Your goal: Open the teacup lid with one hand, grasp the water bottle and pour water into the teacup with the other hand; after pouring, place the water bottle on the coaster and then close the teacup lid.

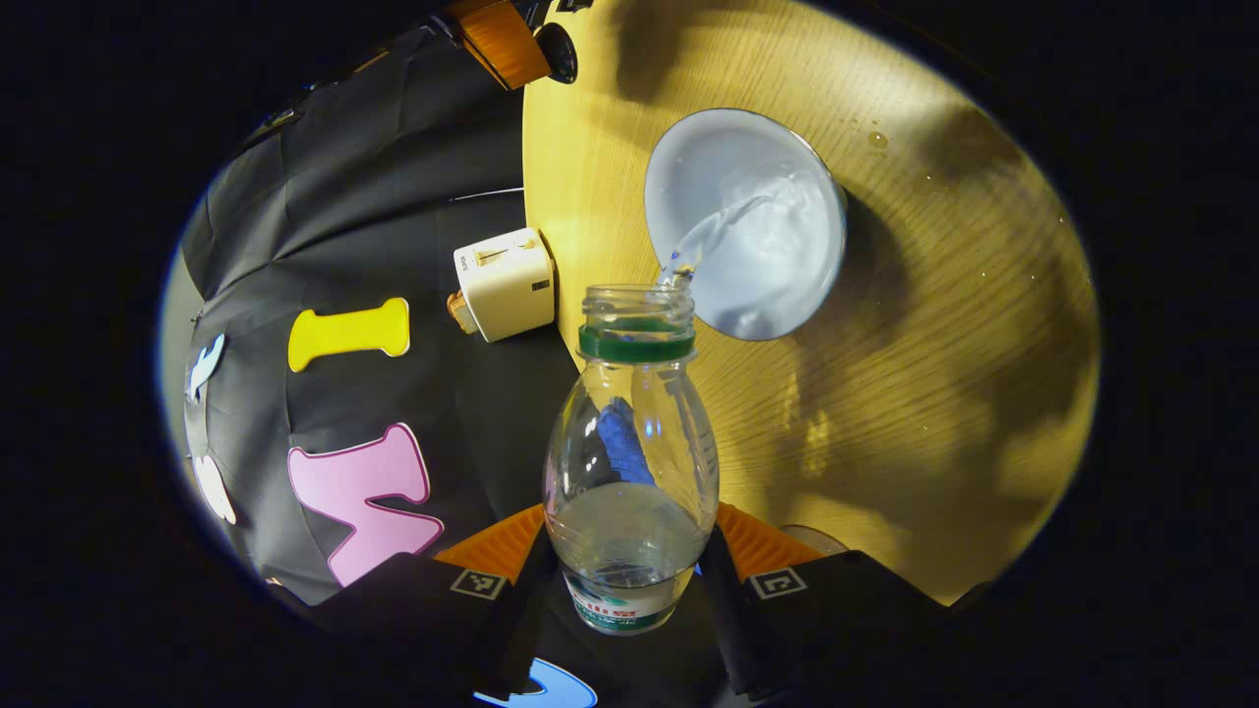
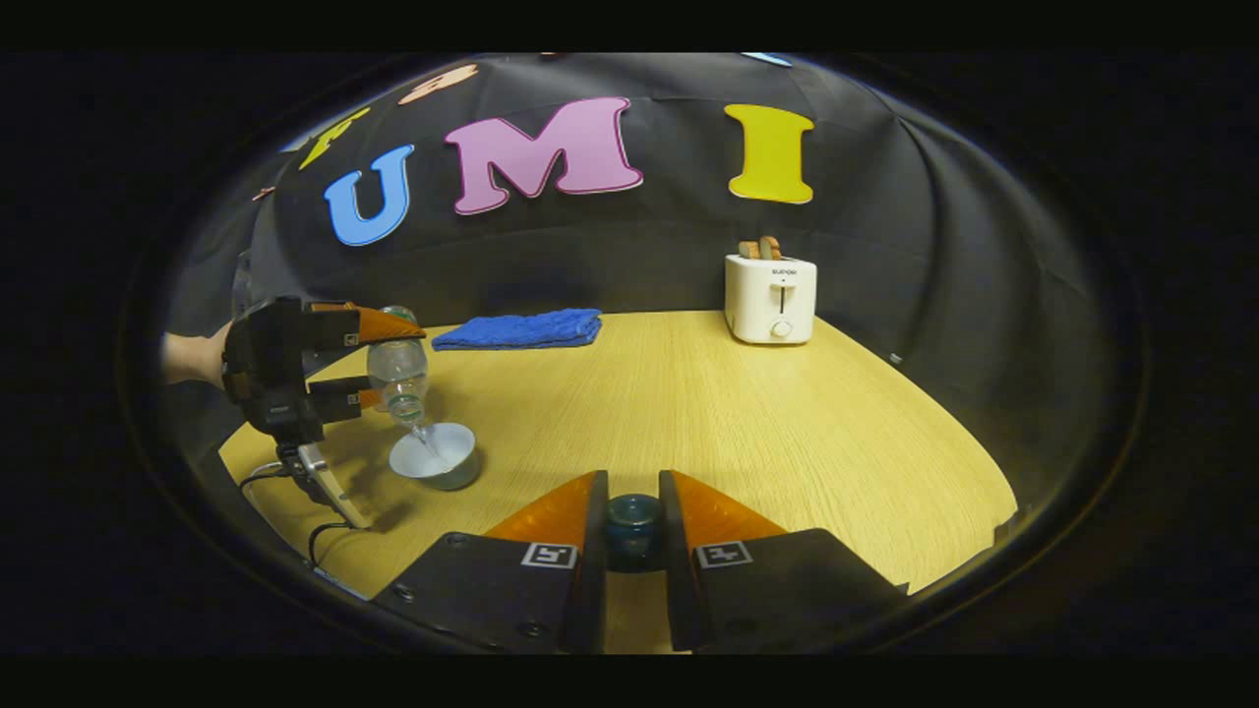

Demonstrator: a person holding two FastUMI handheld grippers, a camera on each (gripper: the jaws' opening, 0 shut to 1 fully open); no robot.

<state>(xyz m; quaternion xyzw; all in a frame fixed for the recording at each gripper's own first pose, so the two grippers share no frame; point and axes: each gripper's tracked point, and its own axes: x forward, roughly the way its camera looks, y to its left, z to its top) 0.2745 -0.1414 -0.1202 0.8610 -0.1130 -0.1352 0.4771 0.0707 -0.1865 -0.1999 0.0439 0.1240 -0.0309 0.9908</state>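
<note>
In the left gripper view my left gripper (image 1: pixel 629 536) is shut on the clear water bottle (image 1: pixel 631 442), which has a green neck ring and no cap. The bottle is tipped, and a thin stream runs from its mouth into the open white teacup (image 1: pixel 748 226) on the wooden table (image 1: pixel 934 344). The right gripper view shows the same from afar: the left gripper (image 2: pixel 393 366) holds the bottle (image 2: pixel 398 369) tilted above the teacup (image 2: pixel 438 457). My right gripper (image 2: pixel 632 482) is shut on the dark teal teacup lid (image 2: pixel 634 526), held away from the cup.
A white toaster (image 2: pixel 770 295) with bread stands at the table's back edge, also seen at the table's edge (image 1: pixel 504 283). A folded blue towel (image 2: pixel 521 329) lies at the back. Cables (image 2: pixel 295 482) trail by the cup. Water drops (image 1: pixel 875 140) dot the wood.
</note>
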